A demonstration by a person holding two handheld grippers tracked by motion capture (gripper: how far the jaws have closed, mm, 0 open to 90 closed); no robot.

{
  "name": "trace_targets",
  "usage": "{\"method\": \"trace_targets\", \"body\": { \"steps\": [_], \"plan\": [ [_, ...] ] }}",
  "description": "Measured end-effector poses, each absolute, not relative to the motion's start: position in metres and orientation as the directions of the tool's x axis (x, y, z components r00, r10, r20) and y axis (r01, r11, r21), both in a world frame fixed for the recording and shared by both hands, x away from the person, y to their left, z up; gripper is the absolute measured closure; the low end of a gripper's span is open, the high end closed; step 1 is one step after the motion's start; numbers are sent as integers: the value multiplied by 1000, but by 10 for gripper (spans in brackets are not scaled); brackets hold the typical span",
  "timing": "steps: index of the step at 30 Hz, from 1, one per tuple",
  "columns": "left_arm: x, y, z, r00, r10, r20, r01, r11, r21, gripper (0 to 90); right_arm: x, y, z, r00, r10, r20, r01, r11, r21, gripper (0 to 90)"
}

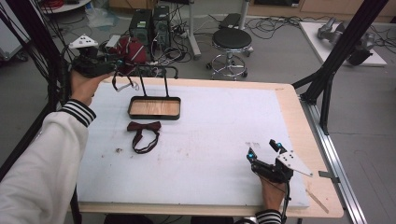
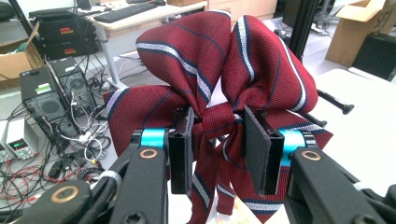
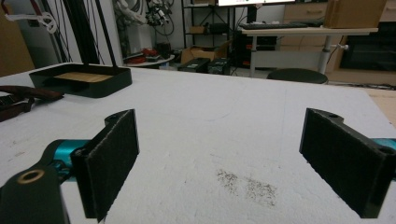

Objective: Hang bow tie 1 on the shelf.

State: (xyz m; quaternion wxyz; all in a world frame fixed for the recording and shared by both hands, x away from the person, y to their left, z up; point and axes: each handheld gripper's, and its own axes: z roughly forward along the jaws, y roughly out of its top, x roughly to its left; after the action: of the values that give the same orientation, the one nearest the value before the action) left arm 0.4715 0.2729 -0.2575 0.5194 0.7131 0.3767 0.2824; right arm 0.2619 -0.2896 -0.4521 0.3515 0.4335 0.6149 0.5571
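relation: striped bow tie held at upper left of the high view, just left of the rack, wings spread crosswise to the jaws | left gripper: clamped on the tie's knot | right gripper: lower right, jaws wide, holding nothing | second bow tie: lies flat below the rack

Readable text: none | Labels: coloured stickers on the computer cases, lettering too small to read | Print: dark marks on the cardboard box, cut off, illegible | Display: small lit bench unit, digits unreadable
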Motion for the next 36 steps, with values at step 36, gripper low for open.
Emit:
{"method": "trace_targets", "body": {
  "steps": [36],
  "plan": [
    [486,321,-295,394,919,-14,362,-142,921,649,262,-290,-452,-374,926,46,140,8,990,111]
  ]
}}
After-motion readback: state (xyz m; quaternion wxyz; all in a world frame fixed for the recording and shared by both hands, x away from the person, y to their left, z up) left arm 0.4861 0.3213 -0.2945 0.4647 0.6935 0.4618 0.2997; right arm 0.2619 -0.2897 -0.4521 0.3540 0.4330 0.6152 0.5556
